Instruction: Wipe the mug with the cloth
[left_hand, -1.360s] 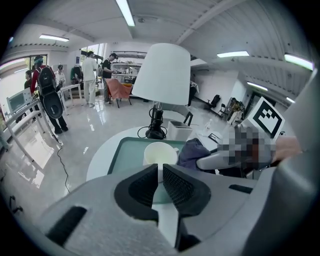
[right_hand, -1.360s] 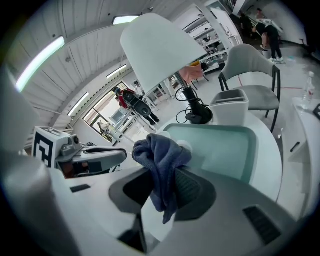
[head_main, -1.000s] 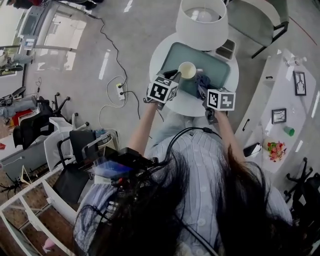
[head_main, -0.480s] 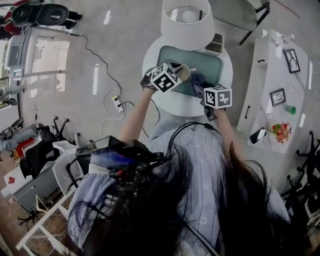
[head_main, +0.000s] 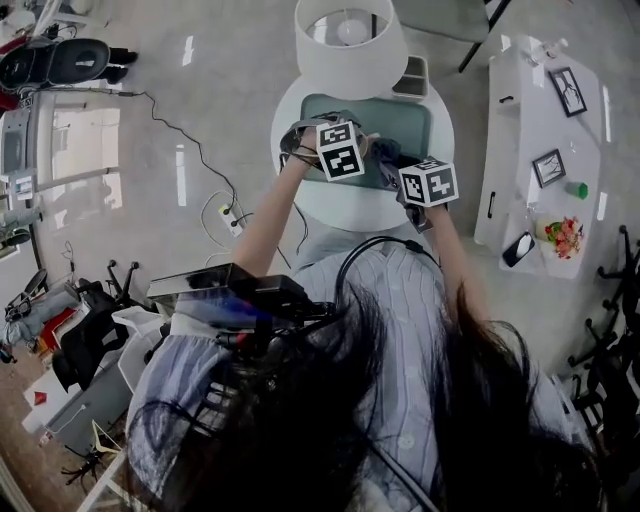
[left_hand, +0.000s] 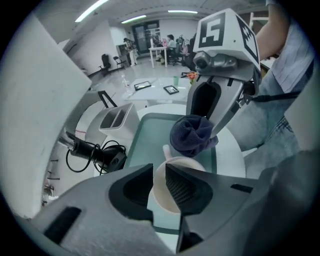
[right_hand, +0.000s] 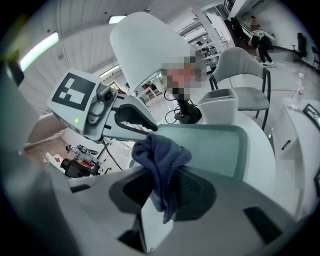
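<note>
A cream mug (left_hand: 172, 176) is lifted off the teal tray (left_hand: 147, 131), and my left gripper (left_hand: 159, 182) is shut on its rim, one jaw inside and one outside. The handle points away from me. A dark blue cloth (left_hand: 192, 135) hangs bunched just beyond the mug's far rim, touching or nearly touching it. My right gripper (right_hand: 162, 186) is shut on this cloth (right_hand: 161, 155), which sticks up above its jaws. In the head view the left gripper's marker cube (head_main: 341, 150) hides the mug, and the right cube (head_main: 428, 183) sits close beside it.
The tray lies on a small round white table (head_main: 350, 208). A large white lampshade (head_main: 350, 42) stands at the table's far side, with a grey box (head_main: 412, 76) beside it. A white bench (head_main: 545, 120) with picture frames is to the right. Cables lie on the floor (head_main: 215, 200) to the left.
My left gripper has raised the mug off the tray and swung it right, up against the cloth. The mug's opening no longer shows in the head view. The right gripper has barely moved.
</note>
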